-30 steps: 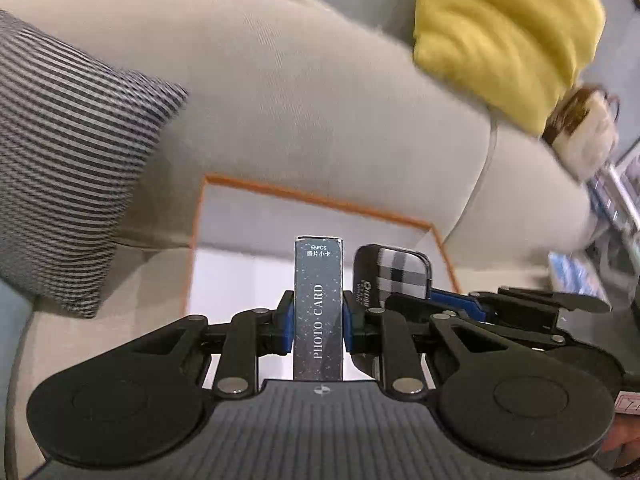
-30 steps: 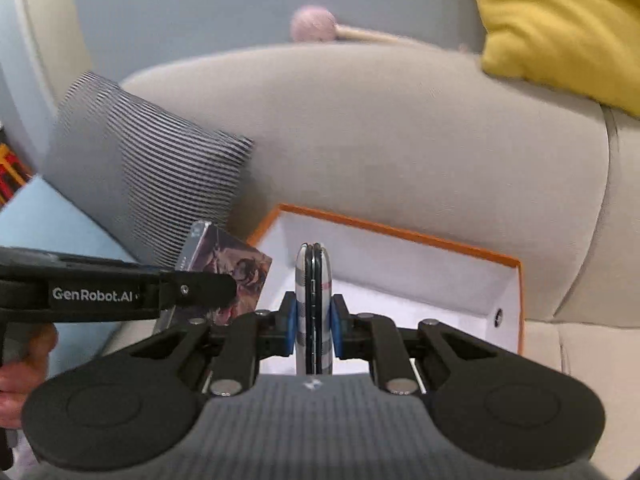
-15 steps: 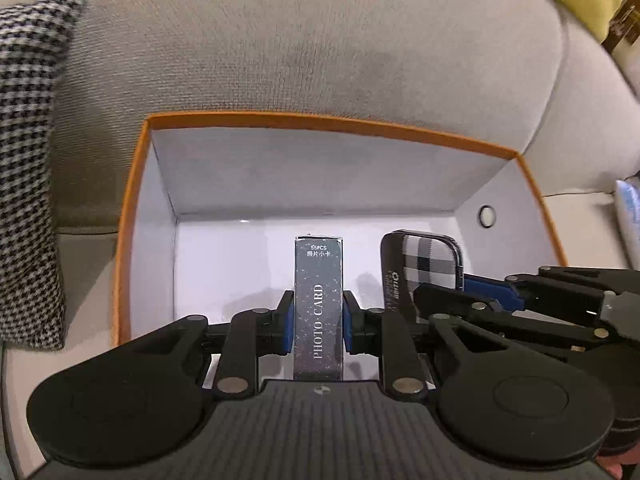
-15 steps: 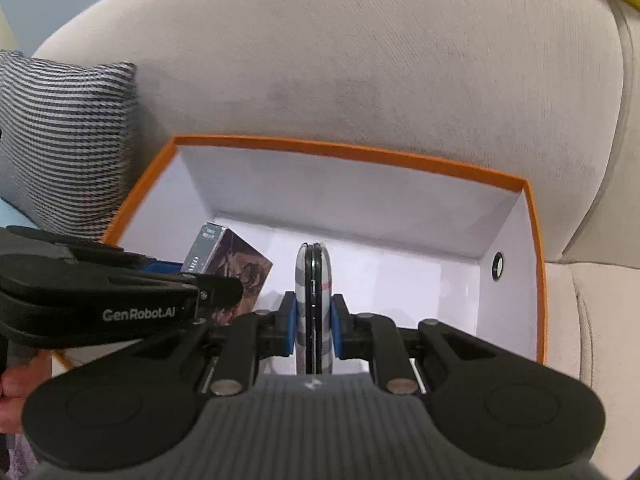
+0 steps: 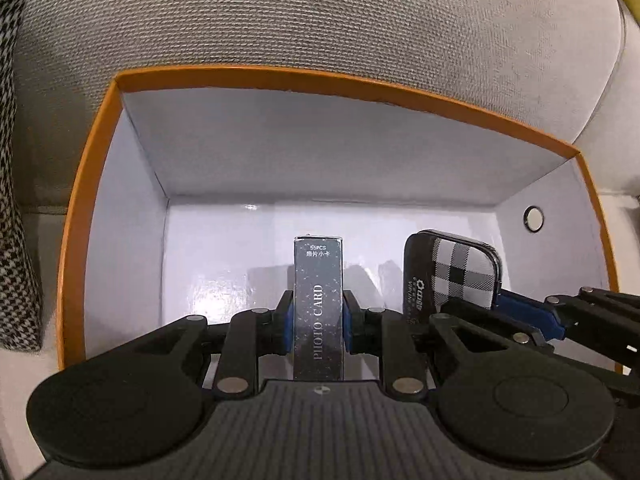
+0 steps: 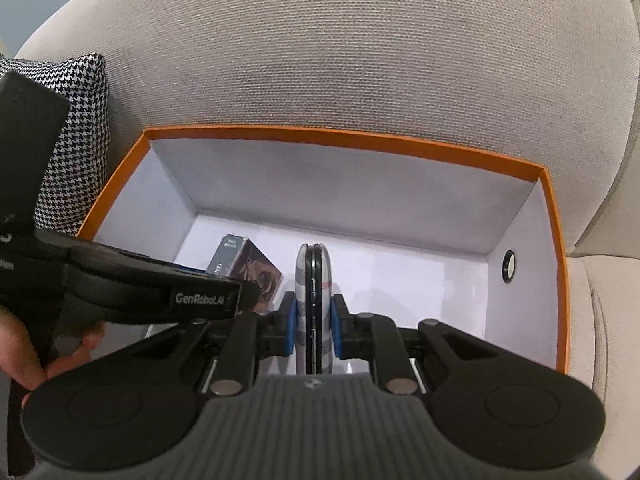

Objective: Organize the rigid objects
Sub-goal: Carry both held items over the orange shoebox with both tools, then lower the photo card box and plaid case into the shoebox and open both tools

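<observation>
My left gripper (image 5: 319,322) is shut on a dark photo card box (image 5: 319,296) and holds it upright inside an orange-rimmed white box (image 5: 304,80), above its floor. My right gripper (image 6: 314,326) is shut on a plaid flip case (image 6: 314,304), held on edge inside the same box (image 6: 360,140). In the left wrist view the plaid case (image 5: 460,270) and the right gripper (image 5: 532,314) are to the right. In the right wrist view the photo card box (image 6: 250,270) and the left gripper (image 6: 224,300) are to the left.
The box sits on a beige sofa (image 5: 320,20) against its backrest (image 6: 360,40). A black-and-white houndstooth cushion (image 5: 16,200) lies left of the box; it also shows in the right wrist view (image 6: 76,128). A round eyelet (image 5: 533,218) marks the box's right wall.
Both grippers have moved forward and down into the box with their objects still gripped. The box now fills both views, and the yellow cushion has left the frame.
</observation>
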### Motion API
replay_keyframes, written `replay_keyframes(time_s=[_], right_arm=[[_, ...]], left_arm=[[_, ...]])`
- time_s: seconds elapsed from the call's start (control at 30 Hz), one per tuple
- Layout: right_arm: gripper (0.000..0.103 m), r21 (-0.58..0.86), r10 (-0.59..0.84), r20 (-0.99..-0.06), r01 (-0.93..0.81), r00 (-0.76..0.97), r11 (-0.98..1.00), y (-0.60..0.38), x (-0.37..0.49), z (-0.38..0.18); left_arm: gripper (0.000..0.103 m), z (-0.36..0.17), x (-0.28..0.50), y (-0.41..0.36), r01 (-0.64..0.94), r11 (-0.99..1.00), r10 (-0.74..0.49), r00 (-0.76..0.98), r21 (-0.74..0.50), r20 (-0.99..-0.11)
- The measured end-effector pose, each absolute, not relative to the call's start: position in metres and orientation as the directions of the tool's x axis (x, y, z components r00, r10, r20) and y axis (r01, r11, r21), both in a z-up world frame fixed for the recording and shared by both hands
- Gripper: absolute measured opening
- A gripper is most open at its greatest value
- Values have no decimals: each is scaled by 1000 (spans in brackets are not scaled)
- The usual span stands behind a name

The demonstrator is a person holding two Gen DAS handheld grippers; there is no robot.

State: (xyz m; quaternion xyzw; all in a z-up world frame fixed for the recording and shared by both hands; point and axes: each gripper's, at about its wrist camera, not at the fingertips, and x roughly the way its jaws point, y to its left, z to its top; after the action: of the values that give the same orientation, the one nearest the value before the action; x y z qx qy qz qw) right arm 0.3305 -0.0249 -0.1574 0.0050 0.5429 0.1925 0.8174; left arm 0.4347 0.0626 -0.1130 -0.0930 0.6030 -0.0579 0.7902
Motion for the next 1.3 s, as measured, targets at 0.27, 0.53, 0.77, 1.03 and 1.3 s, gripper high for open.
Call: replay_keyframes(time_s=[0.27, 0.53, 0.77, 1.03, 1.3], right_arm=[[17, 219, 330, -883, -328, 334, 919, -23, 331, -156], [17, 229, 351, -879, -362, 321, 904, -22, 338, -158], [18, 278, 395, -869, -367, 297, 888, -29, 348, -152], [18, 443, 491, -853, -251, 178, 861, -32, 368, -166], [18, 522, 535, -840, -140, 89, 842, -17, 372, -185]], left_arm=[[42, -97, 426, 49, 115, 992, 10, 326, 51, -945], [30, -92, 413, 40, 191, 961, 119, 373, 202, -920], [29, -43, 406, 82, 120, 992, -93, 465, -41, -881], [46, -3, 392, 113, 15, 999, -33, 547, -30, -836], [19, -23, 391, 136, -44, 992, -90, 440, -121, -894]])
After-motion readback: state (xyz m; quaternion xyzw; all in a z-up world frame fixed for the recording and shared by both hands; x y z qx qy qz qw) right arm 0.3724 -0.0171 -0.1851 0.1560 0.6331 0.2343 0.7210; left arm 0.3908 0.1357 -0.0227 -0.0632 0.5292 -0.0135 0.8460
